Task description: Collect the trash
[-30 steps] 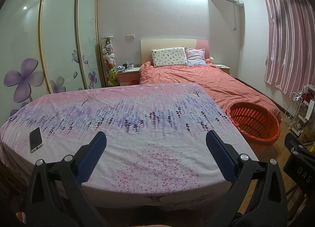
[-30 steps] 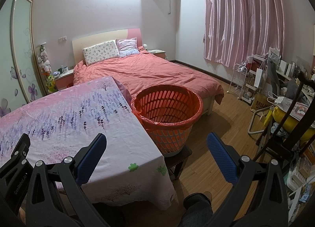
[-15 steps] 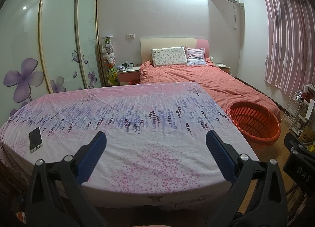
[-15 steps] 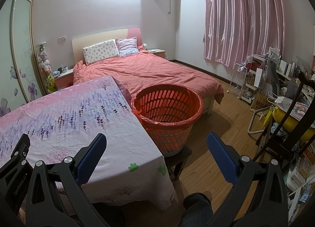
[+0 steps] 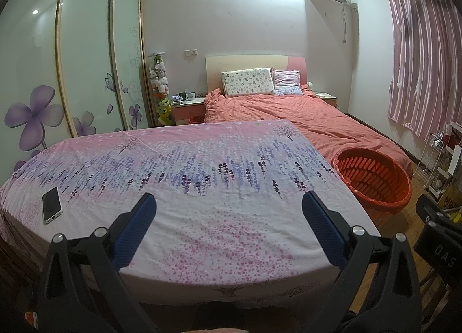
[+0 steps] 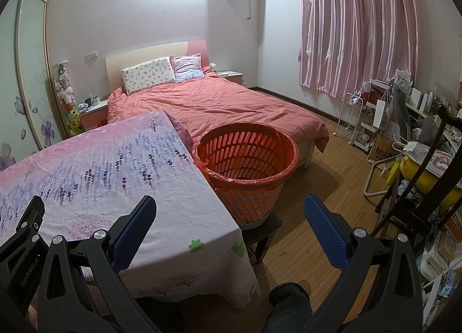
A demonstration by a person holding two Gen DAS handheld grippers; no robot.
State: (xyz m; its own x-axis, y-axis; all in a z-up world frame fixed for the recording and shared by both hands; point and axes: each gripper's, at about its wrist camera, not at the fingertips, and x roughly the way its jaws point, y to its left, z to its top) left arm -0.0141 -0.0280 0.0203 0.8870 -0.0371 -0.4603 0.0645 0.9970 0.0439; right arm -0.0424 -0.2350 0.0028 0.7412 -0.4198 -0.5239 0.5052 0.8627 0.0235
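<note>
Left wrist view: left gripper [image 5: 228, 203] spread wide, blue pads [image 5: 319, 224] far apart, nothing between them. It hangs over the near edge of a table [image 5: 202, 177] draped in a pink-and-lavender flower cloth. A white-edged phone [image 5: 52, 204] lies face up on the cloth at 9 o'clock, near the left edge. Orange basket [image 5: 372, 180], slotted and lined with a red bag, sits at 3 o'clock just beside the table's right edge. No loose trash seen on the cloth in this view. A bed [image 5: 303, 113] with a salmon cover lies beyond, at 12 to 1 o'clock.

Right wrist view: right gripper [image 6: 229, 204] also spread wide and holding nothing, over the table's right near corner [image 6: 161, 217]. The basket [image 6: 245, 165] stands dead ahead at 12 o'clock on a dark low stool [image 6: 264, 229], its side against the cloth edge. What lies at the bottom of it cannot be told. Part of the left gripper [image 6: 23, 235] shows at 8 o'clock. Pink curtain [image 6: 358, 27] at 1 o'clock; cluttered shelves [image 6: 404, 119] at 3 o'clock.
</note>
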